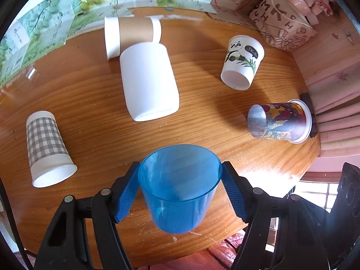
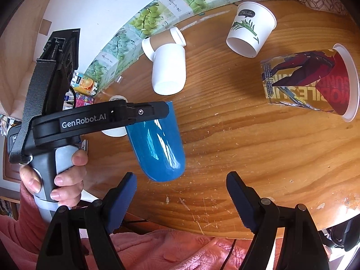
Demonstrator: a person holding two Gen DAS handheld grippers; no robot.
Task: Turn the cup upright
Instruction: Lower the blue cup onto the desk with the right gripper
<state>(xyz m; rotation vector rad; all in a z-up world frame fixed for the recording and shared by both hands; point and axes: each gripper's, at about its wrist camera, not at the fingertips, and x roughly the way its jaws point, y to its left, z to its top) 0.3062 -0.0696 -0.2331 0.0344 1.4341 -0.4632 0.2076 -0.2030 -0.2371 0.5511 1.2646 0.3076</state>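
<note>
A translucent blue plastic cup (image 1: 178, 186) sits between the fingers of my left gripper (image 1: 180, 180), which is shut on it near the rim. The cup's mouth faces the camera. In the right wrist view the same blue cup (image 2: 157, 144) is tilted, its base close to the wooden table (image 2: 247, 157), held by the left gripper (image 2: 146, 112). My right gripper (image 2: 181, 200) is open and empty, just in front of the blue cup's base.
Other cups lie on their sides on the round table (image 1: 90, 112): a large white cup (image 1: 148, 83), a brown-sleeved cup (image 1: 132, 34), a checked cup (image 1: 47, 146), a panda cup (image 1: 243, 61) and a printed cup (image 1: 281, 119). Boxes (image 1: 281, 20) line the back.
</note>
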